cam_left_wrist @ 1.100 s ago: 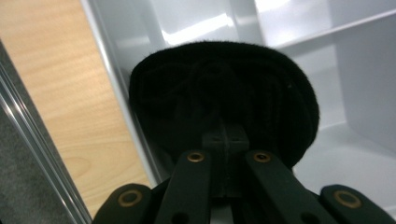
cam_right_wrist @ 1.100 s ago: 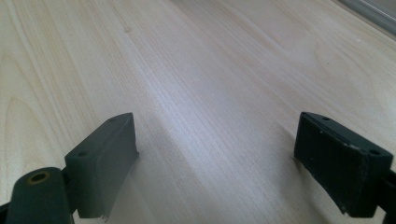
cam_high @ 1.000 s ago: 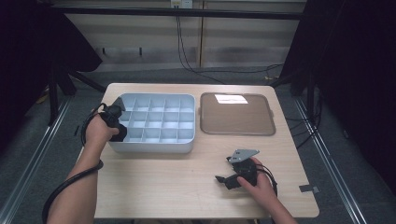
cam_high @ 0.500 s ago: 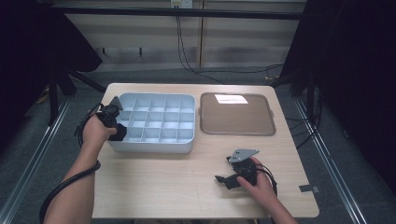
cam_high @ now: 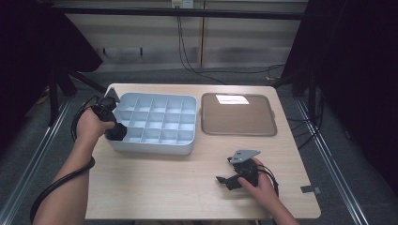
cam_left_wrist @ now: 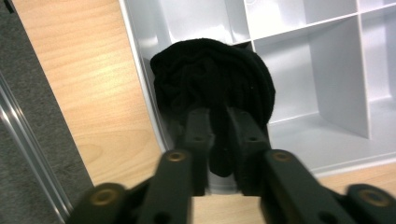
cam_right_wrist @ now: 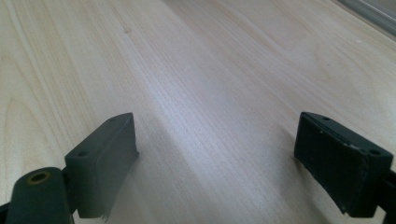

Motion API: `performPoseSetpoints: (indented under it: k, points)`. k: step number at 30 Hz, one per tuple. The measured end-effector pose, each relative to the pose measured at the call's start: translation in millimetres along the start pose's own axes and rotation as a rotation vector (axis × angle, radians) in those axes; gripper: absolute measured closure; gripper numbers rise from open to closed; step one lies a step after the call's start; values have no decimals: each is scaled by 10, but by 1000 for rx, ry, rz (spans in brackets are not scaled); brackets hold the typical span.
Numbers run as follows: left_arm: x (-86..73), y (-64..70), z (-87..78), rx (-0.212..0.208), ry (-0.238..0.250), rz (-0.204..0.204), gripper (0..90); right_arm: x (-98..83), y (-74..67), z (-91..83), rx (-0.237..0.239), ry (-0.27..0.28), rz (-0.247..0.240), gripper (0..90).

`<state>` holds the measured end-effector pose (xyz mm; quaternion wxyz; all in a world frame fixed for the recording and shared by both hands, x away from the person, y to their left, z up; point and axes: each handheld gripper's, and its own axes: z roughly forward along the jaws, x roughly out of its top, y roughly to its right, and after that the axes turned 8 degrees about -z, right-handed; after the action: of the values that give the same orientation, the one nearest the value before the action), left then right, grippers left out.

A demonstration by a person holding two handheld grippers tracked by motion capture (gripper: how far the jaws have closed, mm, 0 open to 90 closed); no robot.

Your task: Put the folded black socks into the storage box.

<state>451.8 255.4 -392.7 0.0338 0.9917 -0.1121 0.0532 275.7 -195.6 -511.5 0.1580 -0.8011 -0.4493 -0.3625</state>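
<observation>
Left gripper view looks down on a black cloth bundle (cam_left_wrist: 215, 79) stuffed in the corner compartment of the grey divided box (cam_left_wrist: 327, 93), against its outer wall. The left gripper (cam_left_wrist: 223, 135) sits directly over the cloth with its fingers (cam_left_wrist: 198, 133) close together; they have just been opening, and a fold of the cloth lies between them, so whether they grasp it or have let go cannot be told. The cloth lies straight ahead of and just below these fingers, a rounded lump with no clear long axis. In the high view the left gripper (cam_high: 115, 132) is at the box's near left corner, while the right gripper (cam_high: 230, 178) rests well apart on the wooden surface (cam_high: 155, 183), fingers spread wide and holding nothing. The left hand is far nearer.
</observation>
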Motion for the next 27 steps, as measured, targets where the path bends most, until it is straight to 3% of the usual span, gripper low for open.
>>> performPoseSetpoints:
  k: [8, 15, 27]
  points:
    - [-45, 28, -68, -3, 38, 13, 480, 0, 0, 0, 0, 0, 0, 125]
    - [-73, 61, -143, -2, 61, 48, 345, 0, 0, 0, 0, 0, 0, 126]
    - [-119, 145, -229, -21, 81, 76, 285, 0, 0, 0, 0, 0, 0, 125]
